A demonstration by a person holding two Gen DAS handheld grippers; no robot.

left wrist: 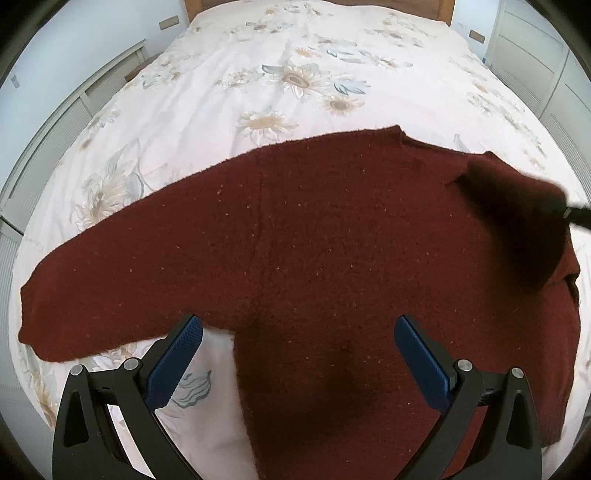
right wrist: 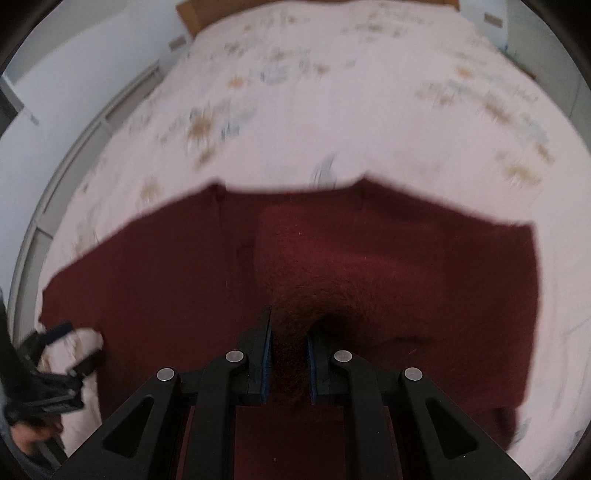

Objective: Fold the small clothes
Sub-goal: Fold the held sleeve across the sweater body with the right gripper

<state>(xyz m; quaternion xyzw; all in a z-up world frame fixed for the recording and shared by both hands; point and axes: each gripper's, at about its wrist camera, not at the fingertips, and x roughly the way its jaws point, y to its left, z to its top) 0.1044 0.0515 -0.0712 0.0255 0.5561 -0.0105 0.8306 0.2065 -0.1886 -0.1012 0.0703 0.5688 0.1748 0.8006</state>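
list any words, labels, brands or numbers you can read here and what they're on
None: no readable text in either view.
The dark red sweater shows no tag or logo.
The floral bedspread carries only a flower print.
The left gripper and right gripper show no markings.

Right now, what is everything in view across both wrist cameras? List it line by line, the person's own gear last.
sweater: one, dark red knit, spread flat on the bed, one sleeve stretched out to the left, the right sleeve lifted and folding in over the body.
bedspread: one, white with beige and blue flowers, covering the bed under the sweater.
headboard: one, brown wood, at the far end of the bed.
cabinets: white, along the walls on both sides of the bed.
left gripper: one, black with blue pads, jaws wide open above the sweater's lower left part.
right gripper: one, black with blue pads, closed on a bunch of the sweater's fabric.
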